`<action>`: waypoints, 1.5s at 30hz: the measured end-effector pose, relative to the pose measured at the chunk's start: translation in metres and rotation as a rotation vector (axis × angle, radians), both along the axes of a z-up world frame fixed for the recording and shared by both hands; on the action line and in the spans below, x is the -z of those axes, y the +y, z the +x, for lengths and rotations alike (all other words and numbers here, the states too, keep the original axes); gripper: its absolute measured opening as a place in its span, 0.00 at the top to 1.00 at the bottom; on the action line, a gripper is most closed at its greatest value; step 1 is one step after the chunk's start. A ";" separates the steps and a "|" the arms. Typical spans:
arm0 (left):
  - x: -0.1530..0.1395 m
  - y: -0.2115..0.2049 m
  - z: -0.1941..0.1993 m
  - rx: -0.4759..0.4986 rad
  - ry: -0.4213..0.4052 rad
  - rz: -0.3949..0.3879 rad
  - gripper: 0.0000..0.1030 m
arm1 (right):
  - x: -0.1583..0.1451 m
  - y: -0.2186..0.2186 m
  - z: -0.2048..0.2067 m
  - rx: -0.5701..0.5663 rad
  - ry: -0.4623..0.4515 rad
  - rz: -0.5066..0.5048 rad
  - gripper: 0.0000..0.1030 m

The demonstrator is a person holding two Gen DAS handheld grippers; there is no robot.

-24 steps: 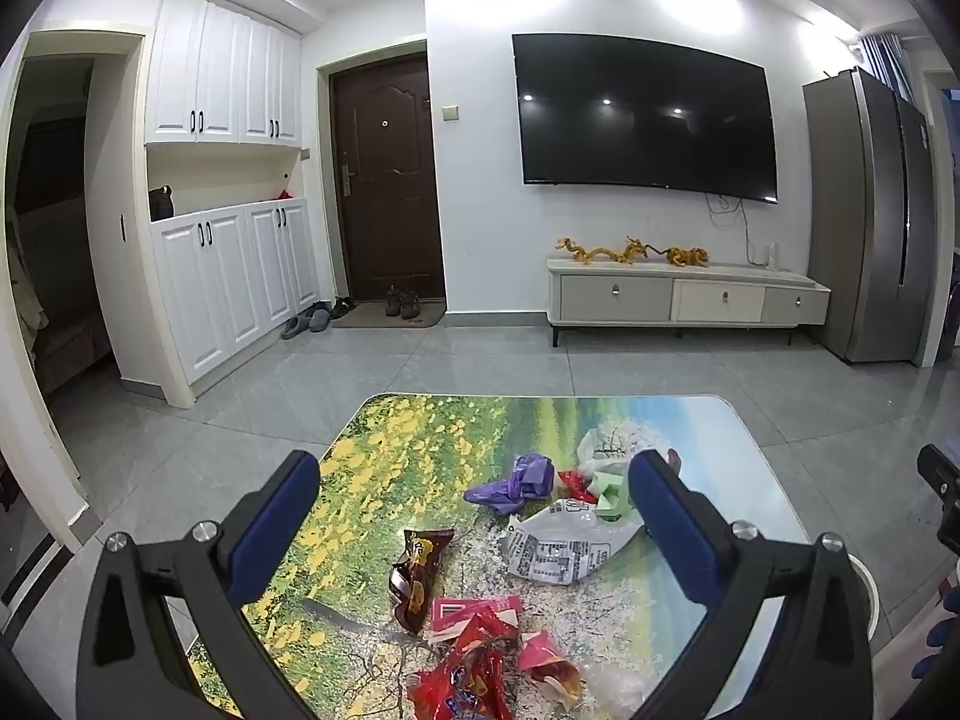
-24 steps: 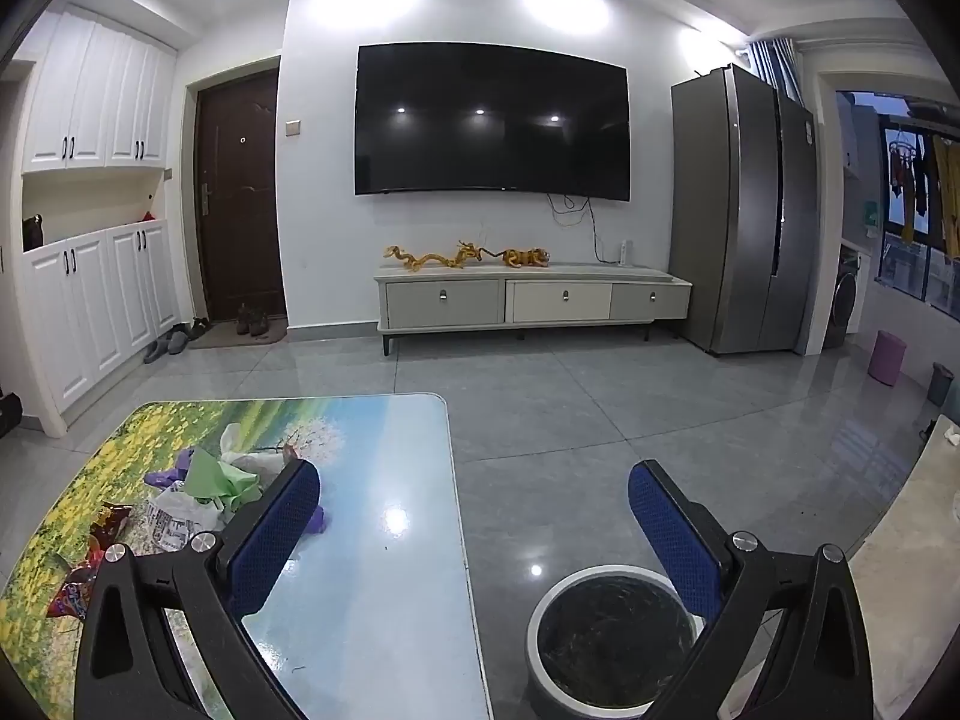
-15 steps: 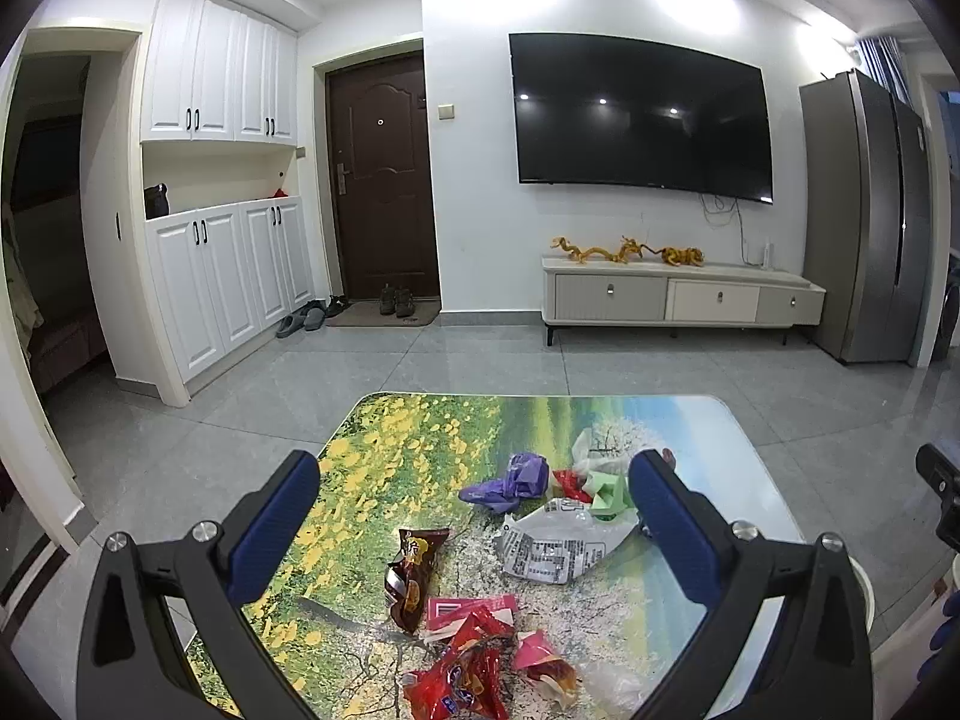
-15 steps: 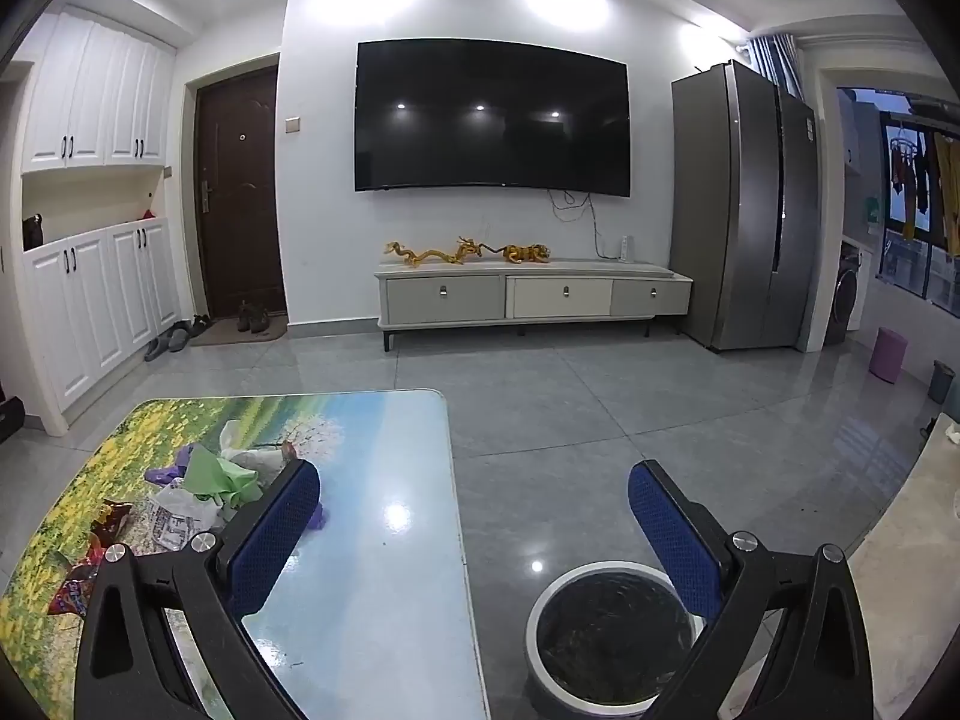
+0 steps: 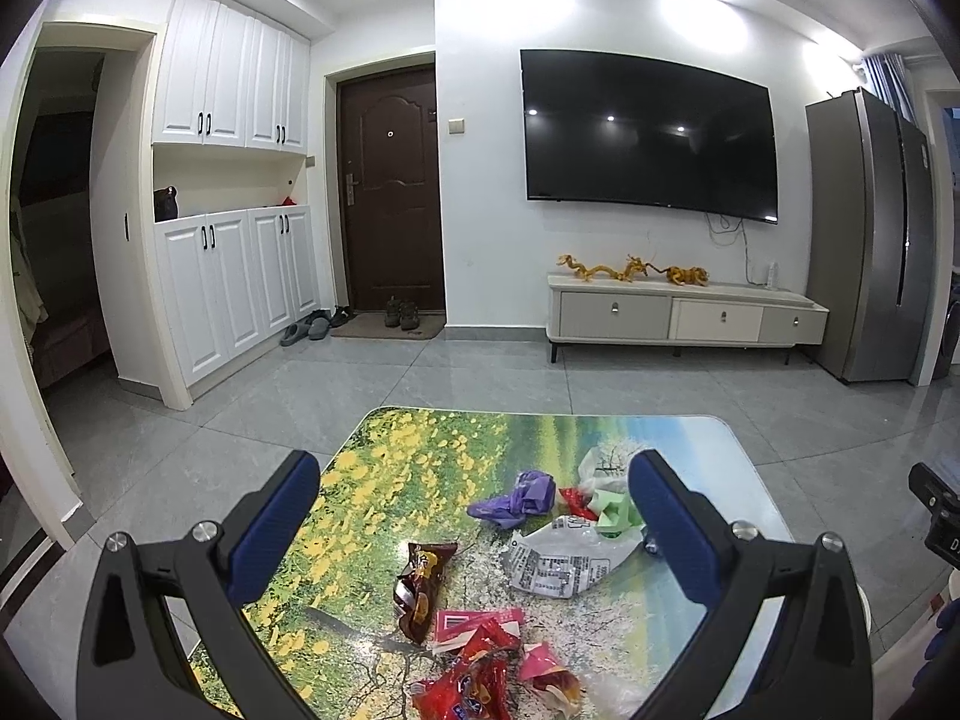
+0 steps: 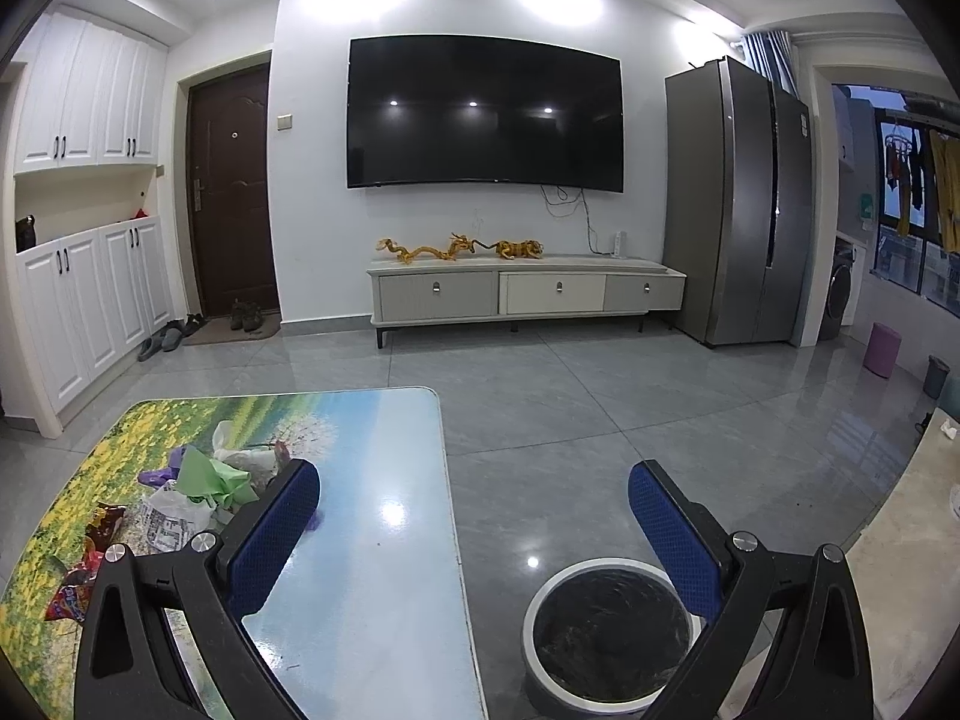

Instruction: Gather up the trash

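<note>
Trash lies on a low table with a landscape print: a brown snack wrapper, red and pink wrappers, a white printed bag, a purple crumpled bag and green paper. My left gripper is open and empty, held above the pile. My right gripper is open and empty, above the table's right edge. A round bin with a white rim and black liner stands on the floor right of the table. The green paper and white bag also show in the right wrist view.
Grey tiled floor surrounds the table. A TV cabinet stands against the far wall under a wall TV. A fridge is at the right, white cupboards and a dark door at the left.
Both views have shifted slightly, with the table and trash sitting a little lower and nearer in view. Both grippers stay open and empty.
</note>
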State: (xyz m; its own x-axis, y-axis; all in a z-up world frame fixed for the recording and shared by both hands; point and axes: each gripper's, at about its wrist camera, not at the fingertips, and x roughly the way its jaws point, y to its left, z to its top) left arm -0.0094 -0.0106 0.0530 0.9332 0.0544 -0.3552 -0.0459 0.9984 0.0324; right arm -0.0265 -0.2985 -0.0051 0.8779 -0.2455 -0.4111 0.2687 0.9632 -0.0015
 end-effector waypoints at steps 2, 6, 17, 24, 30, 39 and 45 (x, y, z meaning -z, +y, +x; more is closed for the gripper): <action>-0.001 0.000 0.000 0.007 -0.001 -0.005 0.00 | -0.001 0.000 0.000 0.010 0.000 -0.003 0.00; -0.002 0.002 0.000 0.017 0.000 -0.023 0.00 | -0.003 0.001 -0.004 0.011 -0.015 -0.021 0.00; -0.005 -0.005 0.002 0.036 0.010 -0.011 0.00 | -0.002 -0.007 -0.008 0.023 -0.043 -0.034 0.00; -0.003 -0.009 0.007 0.040 0.033 0.002 0.00 | -0.001 -0.012 -0.009 0.031 -0.033 -0.017 0.00; -0.003 -0.010 0.007 0.029 0.030 0.019 0.00 | 0.000 -0.012 -0.008 0.031 -0.019 -0.019 0.00; -0.001 -0.012 0.009 0.039 0.040 0.027 0.00 | 0.001 -0.013 -0.009 0.029 -0.021 -0.011 0.00; 0.000 -0.013 0.009 0.051 0.044 0.028 0.00 | 0.001 -0.015 -0.010 0.035 -0.025 -0.006 0.00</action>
